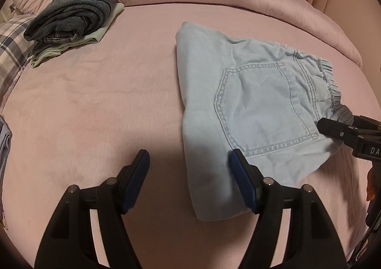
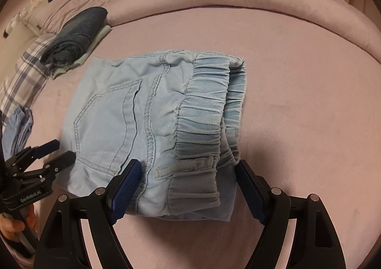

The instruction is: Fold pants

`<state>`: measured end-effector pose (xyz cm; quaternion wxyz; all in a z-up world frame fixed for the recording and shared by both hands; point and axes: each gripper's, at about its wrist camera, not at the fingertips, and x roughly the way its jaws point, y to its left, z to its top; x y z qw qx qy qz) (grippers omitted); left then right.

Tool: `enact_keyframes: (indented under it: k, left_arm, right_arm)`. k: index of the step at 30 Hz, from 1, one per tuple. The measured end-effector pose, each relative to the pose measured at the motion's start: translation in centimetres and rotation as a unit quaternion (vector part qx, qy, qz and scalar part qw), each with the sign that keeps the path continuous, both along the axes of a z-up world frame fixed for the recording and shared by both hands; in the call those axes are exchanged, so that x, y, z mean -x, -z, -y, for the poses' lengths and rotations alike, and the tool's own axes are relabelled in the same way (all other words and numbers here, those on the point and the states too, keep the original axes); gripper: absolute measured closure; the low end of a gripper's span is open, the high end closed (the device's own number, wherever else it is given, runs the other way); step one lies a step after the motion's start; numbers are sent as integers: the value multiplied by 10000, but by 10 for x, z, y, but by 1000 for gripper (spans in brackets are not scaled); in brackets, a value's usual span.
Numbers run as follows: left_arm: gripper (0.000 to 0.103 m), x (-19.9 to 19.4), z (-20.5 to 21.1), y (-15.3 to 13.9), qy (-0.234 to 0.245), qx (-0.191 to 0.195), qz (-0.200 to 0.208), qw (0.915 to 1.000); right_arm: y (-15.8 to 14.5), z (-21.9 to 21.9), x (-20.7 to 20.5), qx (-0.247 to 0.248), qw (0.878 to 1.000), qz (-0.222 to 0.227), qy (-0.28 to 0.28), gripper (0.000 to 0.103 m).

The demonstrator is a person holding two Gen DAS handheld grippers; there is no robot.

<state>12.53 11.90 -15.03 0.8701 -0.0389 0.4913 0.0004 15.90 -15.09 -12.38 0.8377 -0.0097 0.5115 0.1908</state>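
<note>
1. Pants (image 2: 133, 116): light blue denim, already folded into a compact bundle, back pocket (image 1: 264, 107) up, elastic waistband (image 2: 204, 107) doubled at one end. They lie flat on the pink bed (image 1: 95, 102), roughly mid-mattress, well apart from the other clothing.
2. Left gripper (image 1: 189, 183): tongs wide, holding nothing. One pad sits over the near folded edge of the pants; whether it touches the cloth cannot be told. The other pad is over bare sheet.
3. Right gripper (image 2: 188, 188): tongs wide, holding nothing. They straddle the near waistband corner; contact cannot be told.
4. Stack (image 1: 73, 16): dark folded garments on a pale one, at the far left of the bed beside a plaid pillow (image 1: 12, 54). It looks like the place for finished items.
5. Step in hand, judged: folding appears complete or nearly so; the bundle looks released, both grippers empty at its near edge.
6. Next move, judged: either press the bundle flat, or close both grippers on opposite ends through all layers and carry it toward the stack. Gripping only the top layer could let the fold fall open.
</note>
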Motion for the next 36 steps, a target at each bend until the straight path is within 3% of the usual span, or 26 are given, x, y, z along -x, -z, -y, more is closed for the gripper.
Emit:
enact_keyframes:
  k: [4, 10, 12, 14, 18, 20, 25, 29, 36]
  left_arm:
    - [32, 2, 3, -1, -135, 26, -14, 9999]
    - [33, 13, 10, -16, -218, -15, 53, 9997]
    - [29, 17, 12, -22, -268, -10, 82, 9996]
    - [16, 24, 15, -31, -286, 18, 138, 9995]
    - [10, 36, 21, -51, -353, -20, 268, 9990]
    - [1, 44, 22, -61, -429, 7, 317, 9986]
    - [1, 61, 28, -87, -447, -67, 437, 9980]
    - [1, 71, 32, -106, -411, -203, 549, 9974]
    - [1, 87, 42, -136, -473, -447, 778, 9948]
  right_arm:
    - [8, 2, -5, -74, 9998, -154, 60, 21]
    - [-16, 7, 15, -126, 9999, 83, 24, 20]
    - [-25, 9, 25, -174, 9997, 163, -6, 20]
    - [-33, 11, 33, -215, 9996, 206, -19, 20]
    - [-46, 8, 49, -136, 9995, 273, -113, 14]
    - [-53, 9, 58, -98, 9992, 351, -181, 13]
    - [-73, 7, 75, -115, 9980, 546, -287, 12]
    - [-91, 5, 85, -97, 9966, 763, -305, 2]
    - [-120, 3, 105, -101, 9930, 1126, -350, 1]
